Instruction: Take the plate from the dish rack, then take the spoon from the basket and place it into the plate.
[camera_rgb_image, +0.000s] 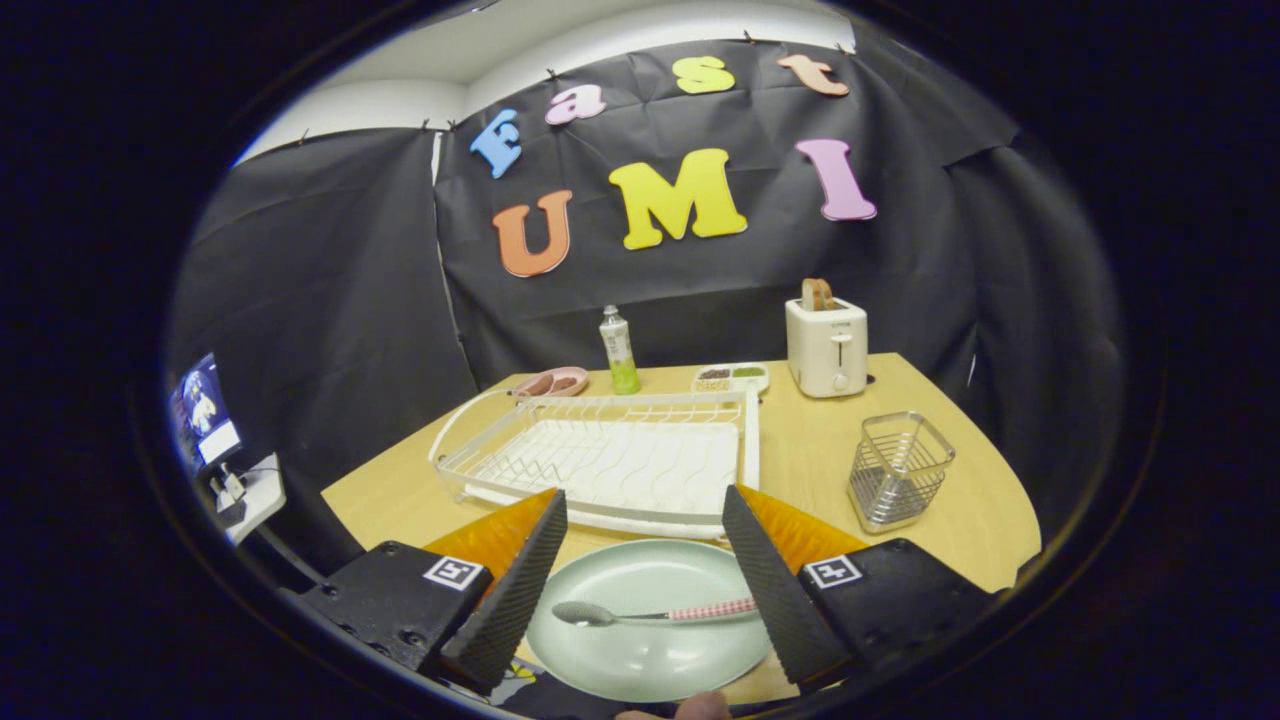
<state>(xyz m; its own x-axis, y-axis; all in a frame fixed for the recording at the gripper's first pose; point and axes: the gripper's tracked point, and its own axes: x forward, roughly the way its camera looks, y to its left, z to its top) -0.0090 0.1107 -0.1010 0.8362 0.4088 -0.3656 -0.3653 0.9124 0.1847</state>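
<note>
A pale green plate (650, 620) lies flat on the wooden table (800, 450), between and below my two fingers. On it rests a spoon (640, 612) with a metal bowl and a red-and-white checked handle, its handle end reaching the right finger. My gripper (645, 525) is open above the plate, its fingers wide apart and holding nothing. Just beyond the fingers stands the white dish rack (610, 460) with nothing in it. The wire basket (898, 468) stands to the right of the rack, with nothing visible inside.
At the back of the table stand a white toaster (827, 345) with bread in it, a green bottle (618, 352), a pink dish (552, 382) and a small divided tray (732, 377). A screen (207, 410) sits off the table's left edge.
</note>
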